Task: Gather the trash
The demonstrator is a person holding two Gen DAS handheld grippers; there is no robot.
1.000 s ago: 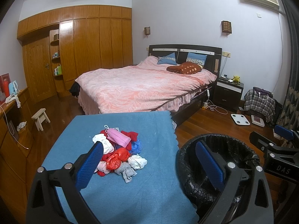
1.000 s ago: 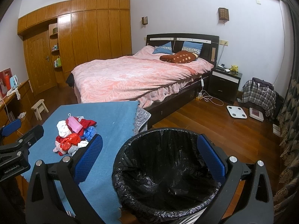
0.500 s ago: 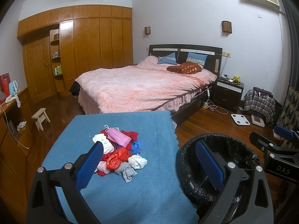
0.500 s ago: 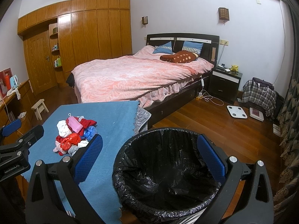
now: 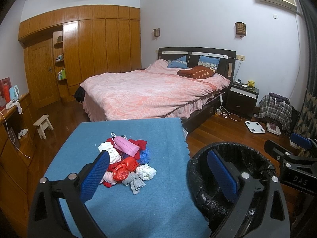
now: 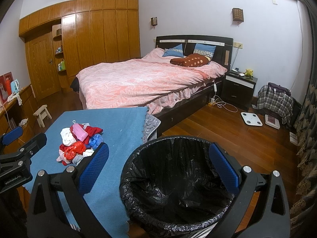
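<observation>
1. Blue cloth [image 5: 122, 214] covers the table; on it lies the trash pile [image 5: 126, 164], a loose heap of red, white, pink, blue and grey crumpled pieces, well short of the cloth's edges.
2. Bin [image 6: 176, 180], lined with a black bag, stands on the floor just beside the table's right edge. As far as the liner shows, it appears empty; collection is judged not yet begun.
3. Left gripper [image 5: 156, 170] hovers above the near part of the table, jaws wide apart, holding nothing. The pile sits ahead of it, nearer its left finger.
4. Right gripper [image 6: 158, 170] is held over the bin mouth, jaws likewise wide apart and empty.
5. Recommended for the first pick: take an outlying piece, such as the grey wad [image 5: 134, 182] at the near edge, rather than the centre of the heap. Pinch it clear of the cloth so the fabric is not dragged, then carry it across and release well inside the rim.
6. Soft, light pieces are judged likely to snag on neighbours.
7. Not verifiable: the bin's base and the near table edge are cut off; what each piece is made of cannot be told; the pile's underside is hidden.
</observation>
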